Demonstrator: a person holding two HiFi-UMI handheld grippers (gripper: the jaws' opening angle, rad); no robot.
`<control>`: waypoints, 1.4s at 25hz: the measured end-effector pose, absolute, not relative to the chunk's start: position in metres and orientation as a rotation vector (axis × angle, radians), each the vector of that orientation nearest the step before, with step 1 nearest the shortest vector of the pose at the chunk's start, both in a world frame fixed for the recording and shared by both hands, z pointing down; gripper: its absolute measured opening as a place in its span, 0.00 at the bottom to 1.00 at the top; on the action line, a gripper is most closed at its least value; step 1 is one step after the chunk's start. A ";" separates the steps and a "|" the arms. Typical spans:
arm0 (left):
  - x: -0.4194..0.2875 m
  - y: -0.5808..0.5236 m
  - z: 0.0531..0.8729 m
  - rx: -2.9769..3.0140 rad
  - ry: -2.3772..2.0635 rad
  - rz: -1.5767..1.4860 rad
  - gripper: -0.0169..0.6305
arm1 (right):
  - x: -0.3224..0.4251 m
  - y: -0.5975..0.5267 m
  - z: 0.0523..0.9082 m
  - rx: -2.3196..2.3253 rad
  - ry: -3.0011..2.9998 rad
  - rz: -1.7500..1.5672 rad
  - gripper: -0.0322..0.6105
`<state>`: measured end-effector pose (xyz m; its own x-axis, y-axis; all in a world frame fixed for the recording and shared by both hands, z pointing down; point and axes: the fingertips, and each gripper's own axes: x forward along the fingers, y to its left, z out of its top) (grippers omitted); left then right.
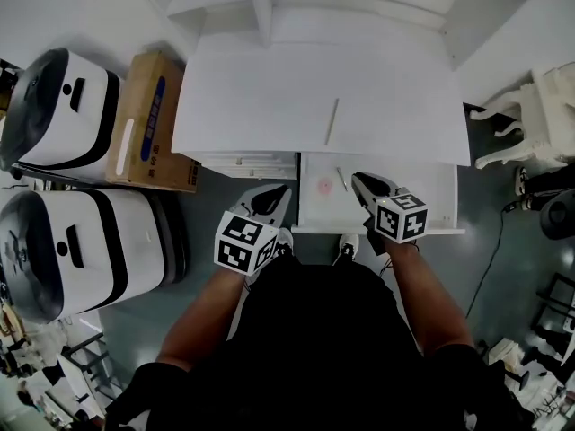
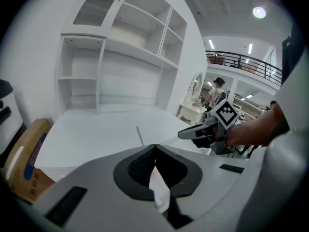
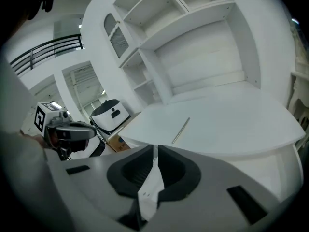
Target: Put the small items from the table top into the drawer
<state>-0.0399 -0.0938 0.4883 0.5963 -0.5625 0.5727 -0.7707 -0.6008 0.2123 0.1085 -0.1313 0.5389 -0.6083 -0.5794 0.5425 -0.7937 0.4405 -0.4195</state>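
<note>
Your left tool (image 1: pixel 269 197) and right tool (image 1: pixel 367 185) are both closed on nothing, near the open drawer (image 1: pixel 436 196). A thin stick (image 1: pixel 331 121) lies on the bench (image 1: pixel 243 97), at 12 o'clock from the right tool. It is probably light, stiff and apt to roll, so pinch it mid-length.

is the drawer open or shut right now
Open. The drawer sticks out from under the table top, and its white floor shows with a thin stick in it.

Thin pale sticks (image 1: pixel 331 121): I count two
Small pink round items (image 1: pixel 323 185): one, faint
Rounded white-and-black machines (image 1: pixel 58 106): I see two
Brown cardboard boxes (image 1: pixel 148 119): one
</note>
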 end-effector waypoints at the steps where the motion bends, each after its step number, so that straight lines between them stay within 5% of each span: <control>1: -0.039 -0.095 0.487 2.389 -1.058 0.633 0.04 | 0.111 -0.129 0.530 1.194 -2.391 0.941 0.12; 35: -0.020 -0.102 0.478 2.428 -0.959 0.600 0.04 | 0.142 -0.099 0.490 1.358 -2.422 0.972 0.10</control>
